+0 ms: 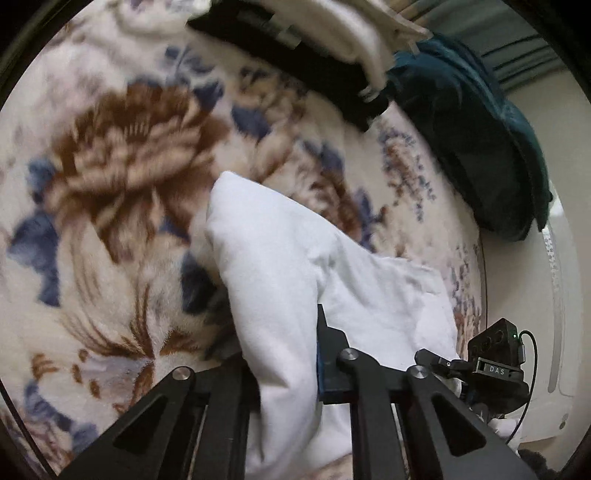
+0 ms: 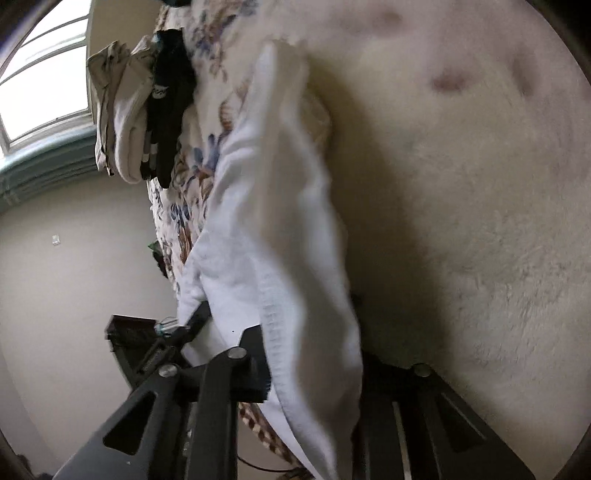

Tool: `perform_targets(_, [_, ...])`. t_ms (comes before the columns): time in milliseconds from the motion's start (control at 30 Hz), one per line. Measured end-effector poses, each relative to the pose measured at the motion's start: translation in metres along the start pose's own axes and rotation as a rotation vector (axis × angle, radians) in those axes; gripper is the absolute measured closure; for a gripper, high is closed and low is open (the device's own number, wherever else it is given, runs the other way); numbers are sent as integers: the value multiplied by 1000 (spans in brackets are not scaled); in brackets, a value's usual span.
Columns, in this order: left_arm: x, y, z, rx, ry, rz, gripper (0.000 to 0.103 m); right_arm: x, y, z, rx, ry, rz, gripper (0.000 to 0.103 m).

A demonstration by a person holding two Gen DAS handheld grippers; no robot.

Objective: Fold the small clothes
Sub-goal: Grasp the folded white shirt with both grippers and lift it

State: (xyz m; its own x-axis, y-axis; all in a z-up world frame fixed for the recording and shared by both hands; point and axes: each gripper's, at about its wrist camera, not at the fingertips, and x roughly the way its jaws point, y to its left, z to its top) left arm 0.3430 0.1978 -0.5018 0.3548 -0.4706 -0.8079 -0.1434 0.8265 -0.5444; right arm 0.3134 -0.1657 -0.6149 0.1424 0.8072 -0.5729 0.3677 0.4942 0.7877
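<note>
A small white garment (image 1: 280, 266) hangs lifted above a floral blanket (image 1: 122, 155), held at both ends. My left gripper (image 1: 284, 354) is shut on one edge of it; the cloth covers most of the fingers. My right gripper (image 2: 314, 362) is shut on the other edge of the white garment (image 2: 273, 221), which drapes over its fingers. The right gripper also shows at the lower right of the left wrist view (image 1: 495, 365). The blanket fills the right of the right wrist view (image 2: 461, 184).
A black garment (image 1: 295, 62), a white one (image 1: 343, 33) and a dark teal one (image 1: 476, 136) lie at the blanket's far edge. The black (image 2: 170, 107) and white (image 2: 125, 122) pieces show in the right wrist view, beside a window (image 2: 44, 74) and wall.
</note>
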Motion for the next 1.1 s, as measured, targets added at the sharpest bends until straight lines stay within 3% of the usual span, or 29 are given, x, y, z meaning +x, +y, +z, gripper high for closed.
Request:
perform_targets(200, [-50, -24, 34, 0, -66, -41, 94, -28, 49, -4, -54, -43, 43, 89])
perform_targets(333, [-87, -49, 87, 38, -132, -76, 94, -48, 112, 10, -122, -72, 58, 89])
perform_targets(433, [-110, -62, 147, 64, -180, -109, 94, -60, 179, 34, -198, -113, 81, 89])
perform_targets(600, [-127, -81, 283, 143, -260, -127, 94, -63, 287, 92, -311, -204, 113, 89])
perform_targets(833, [-86, -63, 447, 196, -276, -69, 94, -8, 416, 219, -381, -312, 140, 89])
perform_targets(933, [-43, -41, 483, 196, -216, 1, 91, 35, 443, 281, -378, -328, 96, 89])
perform_targets(1033, [5, -18, 496, 211, -111, 90, 85, 78, 442, 328, -357, -321, 4, 89])
perform_targets(1100, [17, -8, 494, 236, -83, 105, 79, 98, 433, 345, -348, -301, -74, 89])
